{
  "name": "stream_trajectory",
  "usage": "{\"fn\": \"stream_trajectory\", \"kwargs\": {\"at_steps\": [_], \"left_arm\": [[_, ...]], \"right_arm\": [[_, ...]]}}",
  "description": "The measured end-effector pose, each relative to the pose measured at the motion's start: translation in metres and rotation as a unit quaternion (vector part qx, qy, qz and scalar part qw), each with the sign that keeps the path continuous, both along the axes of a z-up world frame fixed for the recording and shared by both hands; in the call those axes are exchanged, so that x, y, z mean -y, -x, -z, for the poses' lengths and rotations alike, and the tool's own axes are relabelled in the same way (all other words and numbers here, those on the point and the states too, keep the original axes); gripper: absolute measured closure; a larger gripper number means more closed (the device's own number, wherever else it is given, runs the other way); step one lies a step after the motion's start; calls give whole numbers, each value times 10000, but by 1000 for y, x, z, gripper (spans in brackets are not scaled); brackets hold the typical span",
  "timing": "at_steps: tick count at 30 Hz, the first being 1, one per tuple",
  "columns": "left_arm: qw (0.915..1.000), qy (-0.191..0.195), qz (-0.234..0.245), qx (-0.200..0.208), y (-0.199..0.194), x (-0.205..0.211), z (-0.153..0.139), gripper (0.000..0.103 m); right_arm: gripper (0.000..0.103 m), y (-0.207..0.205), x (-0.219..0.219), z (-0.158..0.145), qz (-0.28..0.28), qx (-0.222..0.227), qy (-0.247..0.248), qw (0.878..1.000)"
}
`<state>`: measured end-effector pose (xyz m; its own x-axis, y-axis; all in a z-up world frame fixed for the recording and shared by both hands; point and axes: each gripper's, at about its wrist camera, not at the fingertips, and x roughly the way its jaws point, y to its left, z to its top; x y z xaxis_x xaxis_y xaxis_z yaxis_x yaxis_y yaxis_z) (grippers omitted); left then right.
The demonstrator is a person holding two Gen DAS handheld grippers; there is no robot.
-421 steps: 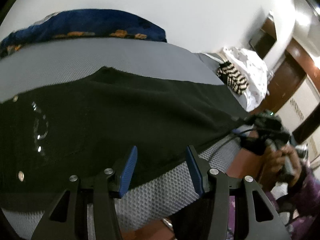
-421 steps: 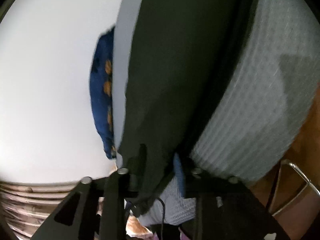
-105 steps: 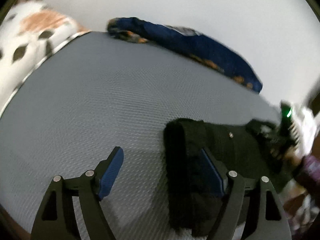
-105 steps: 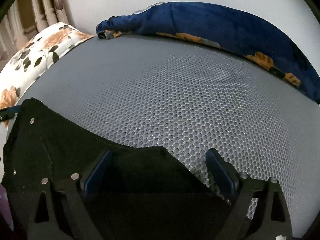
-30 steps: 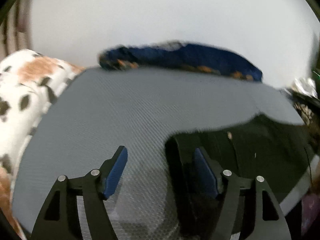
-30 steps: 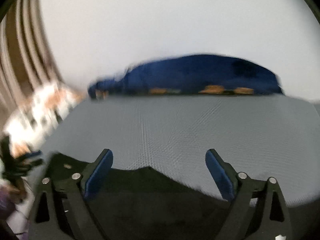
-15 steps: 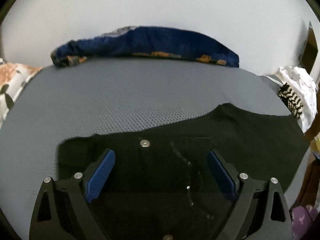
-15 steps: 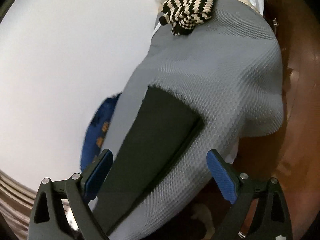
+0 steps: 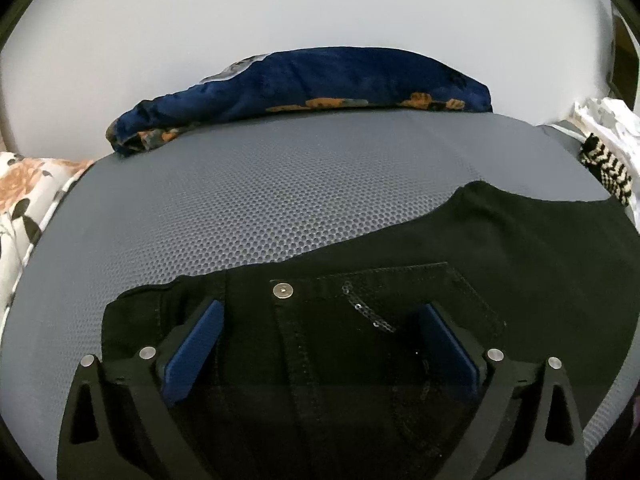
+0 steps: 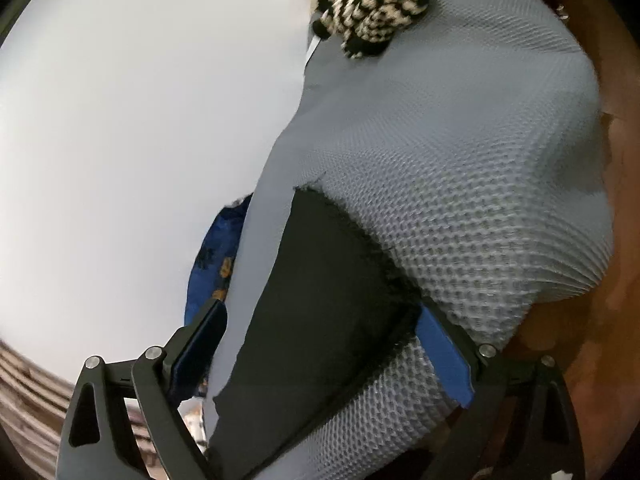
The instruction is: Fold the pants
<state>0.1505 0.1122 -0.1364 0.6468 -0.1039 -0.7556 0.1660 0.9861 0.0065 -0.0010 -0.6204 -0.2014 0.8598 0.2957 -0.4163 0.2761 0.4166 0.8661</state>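
Black denim pants laid flat on a grey honeycomb-mesh mattress, both grippers released.

The grey honeycomb-mesh mattress [image 9: 280, 200] stands against a plain white wall [image 9: 320, 8]. The black denim pants [image 9: 520, 248] lie spread along its near edge. A dark blue floral blanket [image 9: 320, 80] lies at the wall side; a striped black-and-cream knit [image 10: 372, 4] sits at the far end. The left gripper [image 9: 320, 348], its jaws having just been opening, hangs spread over the waistband rivet [image 9: 283, 290]. The right gripper [image 10: 320, 352] stands wide, pads clear of the leg end.

White wall [image 9: 320, 4]; grey mesh mattress [image 9: 260, 200]; brown floor [image 10: 600, 320].
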Motion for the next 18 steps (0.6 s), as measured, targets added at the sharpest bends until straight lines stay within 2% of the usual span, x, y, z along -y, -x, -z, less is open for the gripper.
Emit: {"fn": "stream_trajectory", "kwargs": {"at_steps": [2,3,4,5,6,8,10,12,14,15,18], "left_arm": [[9999,141,8,21,1,-3,-1,4],[9997,229,8,34,2,-5,-2,4],[9996,287,5,41,2,-7,-2,4],[9994,332,4,48,2,-8,-2,4],[9994,348,10,48,2,-8,-3,4],[9992,387,15,57,3,-9,-3,4],[9991,431,14,49,3,-9,-4,4],[9985,546,-12,-14,3,-11,-8,4],[9945,1041,-106,-78,5,-20,-18,4],[9887,1487,-179,-80,9,-28,-25,4],[9739,2237,-380,27,23,-42,-42,4]], "right_arm": [[14,-3,-2,0,35,30,-10,10000],[32,-6,-4,2,8,11,-73,10000],[47,-9,-8,2,94,-223,165,9996],[85,-13,-11,2,73,-481,443,9978],[95,-18,-14,8,-16,-732,556,9958],[95,-14,-13,12,126,-675,381,9969],[95,-13,-19,-1,132,-729,687,9949],[95,-15,-35,-27,-12,-491,959,9942],[95,-25,-65,-63,-354,-290,1394,9892],[95,-30,-79,-75,-500,-198,1507,9871],[95,-51,-143,-115,-1149,155,1966,9736]]}}
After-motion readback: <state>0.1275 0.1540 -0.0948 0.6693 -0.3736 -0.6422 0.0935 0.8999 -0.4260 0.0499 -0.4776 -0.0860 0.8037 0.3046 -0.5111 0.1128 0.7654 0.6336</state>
